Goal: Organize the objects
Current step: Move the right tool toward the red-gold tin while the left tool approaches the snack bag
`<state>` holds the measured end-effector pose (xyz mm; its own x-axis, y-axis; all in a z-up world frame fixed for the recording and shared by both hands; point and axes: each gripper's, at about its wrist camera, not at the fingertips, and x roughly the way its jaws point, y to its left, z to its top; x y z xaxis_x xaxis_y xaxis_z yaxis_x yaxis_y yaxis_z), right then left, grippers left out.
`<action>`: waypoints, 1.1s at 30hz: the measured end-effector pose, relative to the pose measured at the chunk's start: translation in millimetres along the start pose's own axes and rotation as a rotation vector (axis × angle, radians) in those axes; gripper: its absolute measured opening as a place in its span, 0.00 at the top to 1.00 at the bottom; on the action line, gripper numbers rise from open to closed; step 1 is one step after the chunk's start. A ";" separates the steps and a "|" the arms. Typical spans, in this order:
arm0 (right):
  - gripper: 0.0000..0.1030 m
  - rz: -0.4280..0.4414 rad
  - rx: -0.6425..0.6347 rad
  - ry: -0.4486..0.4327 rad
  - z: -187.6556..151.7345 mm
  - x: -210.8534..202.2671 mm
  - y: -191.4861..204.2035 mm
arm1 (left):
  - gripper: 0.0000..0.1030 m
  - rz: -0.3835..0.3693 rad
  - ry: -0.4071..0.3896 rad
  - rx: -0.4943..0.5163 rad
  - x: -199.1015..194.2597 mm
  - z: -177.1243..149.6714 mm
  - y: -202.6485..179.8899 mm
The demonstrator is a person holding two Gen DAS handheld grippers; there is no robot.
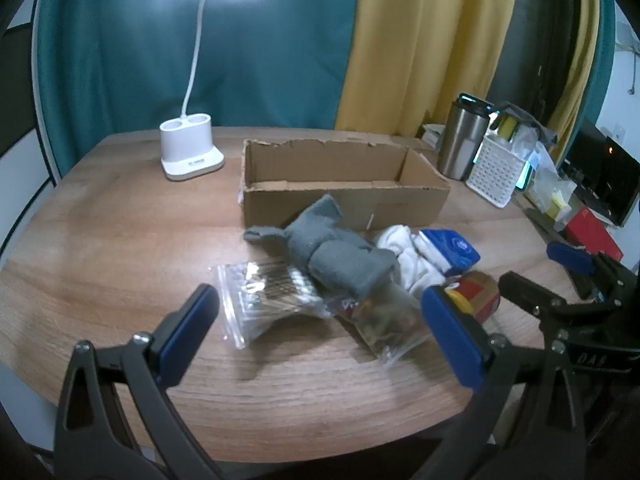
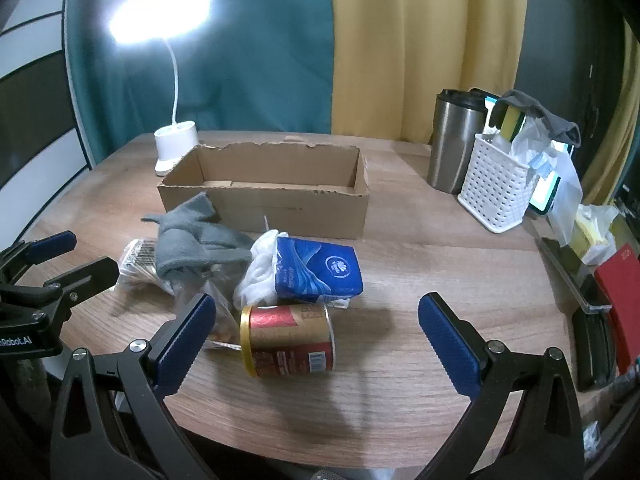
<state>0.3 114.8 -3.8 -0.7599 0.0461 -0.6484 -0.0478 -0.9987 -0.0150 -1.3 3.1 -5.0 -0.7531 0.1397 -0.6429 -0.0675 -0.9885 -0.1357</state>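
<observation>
An open cardboard box (image 1: 344, 184) (image 2: 264, 196) stands mid-table, and nothing shows inside it. In front of it lies a pile: a grey cloth (image 1: 332, 252) (image 2: 196, 244), a clear bag of cotton swabs (image 1: 264, 300) (image 2: 138, 262), a clear bag of snacks (image 1: 384, 320), white socks (image 1: 408, 256) (image 2: 260, 268), a blue tissue pack (image 1: 452, 248) (image 2: 316, 268) and a red-gold can on its side (image 1: 478, 292) (image 2: 288, 340). My left gripper (image 1: 320, 332) is open, low over the bags. My right gripper (image 2: 316, 340) is open around the can, not touching it.
A lit white desk lamp (image 1: 190, 152) (image 2: 174, 148) stands back left. A steel tumbler (image 1: 464, 144) (image 2: 452, 144) and a white perforated basket (image 1: 496, 172) (image 2: 492, 184) stand back right. A red booklet (image 2: 620, 304) and dark items lie at the right edge.
</observation>
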 end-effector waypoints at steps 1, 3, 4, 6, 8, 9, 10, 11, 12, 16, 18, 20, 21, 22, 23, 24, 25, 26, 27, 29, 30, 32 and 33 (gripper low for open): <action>0.00 0.000 0.001 0.001 0.4 0.3 -0.6 | 0.01 -0.001 0.002 0.006 0.5 -0.6 -1.1; 0.00 -0.001 0.002 0.002 0.1 0.7 -1.2 | 0.01 -0.006 0.006 0.011 1.6 -1.2 -2.4; 0.00 -0.001 0.003 0.002 -0.1 1.0 -1.2 | 0.01 -0.002 0.004 0.014 1.8 -1.2 -3.1; 0.00 -0.001 0.006 0.008 -0.2 2.7 -1.9 | 0.01 0.004 0.000 0.023 1.9 -1.4 -4.9; 0.00 -0.001 0.006 0.012 -0.2 3.9 -2.5 | 0.01 0.010 -0.012 0.033 1.2 -1.7 -6.2; 0.00 0.000 0.005 0.013 -0.3 4.2 -2.7 | 0.01 0.013 -0.018 0.038 0.9 -1.7 -6.6; 0.00 -0.001 0.005 0.014 -0.1 4.5 -3.0 | 0.01 0.016 -0.025 0.041 0.6 -2.0 -7.1; 0.00 -0.001 0.005 0.014 -0.3 4.6 -3.1 | 0.01 0.019 -0.028 0.044 0.5 -2.3 -7.1; 0.00 0.001 0.006 0.014 -0.4 4.6 -3.4 | 0.01 0.016 -0.029 0.041 0.4 -2.3 -6.5; 0.00 -0.002 0.008 0.016 -0.9 5.2 -3.4 | 0.01 0.012 -0.044 0.018 -0.7 -1.6 -2.2; 0.00 -0.002 0.009 0.018 -1.4 5.6 -3.8 | 0.01 0.012 -0.036 0.021 0.2 -1.2 -1.7; 0.00 -0.002 0.008 0.021 -1.8 6.3 -3.7 | 0.01 0.012 -0.030 0.022 0.9 -1.8 -2.2; 0.00 -0.001 0.007 0.021 -1.9 6.3 -3.9 | 0.01 0.004 -0.026 0.016 1.3 -1.5 -1.6; 0.00 -0.001 0.009 0.020 -1.9 6.7 -3.9 | 0.01 -0.002 -0.025 0.009 1.3 -1.2 -1.2; 0.00 0.001 0.010 0.022 -2.0 7.1 -4.3 | 0.01 -0.002 -0.024 0.010 1.3 -0.9 -1.2; 0.00 0.000 0.009 0.021 -2.1 7.3 -4.2 | 0.01 0.000 -0.024 0.014 1.3 -0.8 -1.5; 0.00 -0.002 0.009 0.022 -1.9 7.6 -4.2 | 0.01 0.002 -0.021 0.018 1.6 -0.9 -1.9; 0.00 0.000 0.011 0.023 -2.0 7.4 -4.4 | 0.01 0.004 -0.014 0.019 2.2 -1.2 -1.8; 0.00 0.001 0.012 0.022 -1.9 7.3 -4.2 | 0.01 0.005 -0.012 0.020 2.5 -1.4 -2.4; 0.00 -0.002 0.010 0.022 -2.0 7.3 -4.0 | 0.01 0.012 -0.012 0.022 2.5 -1.2 -2.4; 0.00 -0.002 0.010 0.022 -2.1 7.2 -3.9 | 0.01 0.014 -0.007 0.023 2.9 -0.6 -2.0; 0.00 -0.001 0.009 0.022 -2.0 7.3 -3.9 | 0.01 0.004 -0.005 0.017 2.6 0.2 -0.9; 0.00 -0.001 0.009 0.021 -1.8 7.4 -3.9 | 0.01 0.002 -0.003 0.014 2.9 0.9 -0.1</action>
<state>-3.9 119.0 -9.9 -0.7458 0.0469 -0.6646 -0.0549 -0.9984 -0.0088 -4.0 3.5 -6.2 -0.7553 0.1377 -0.6408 -0.0751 -0.9894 -0.1242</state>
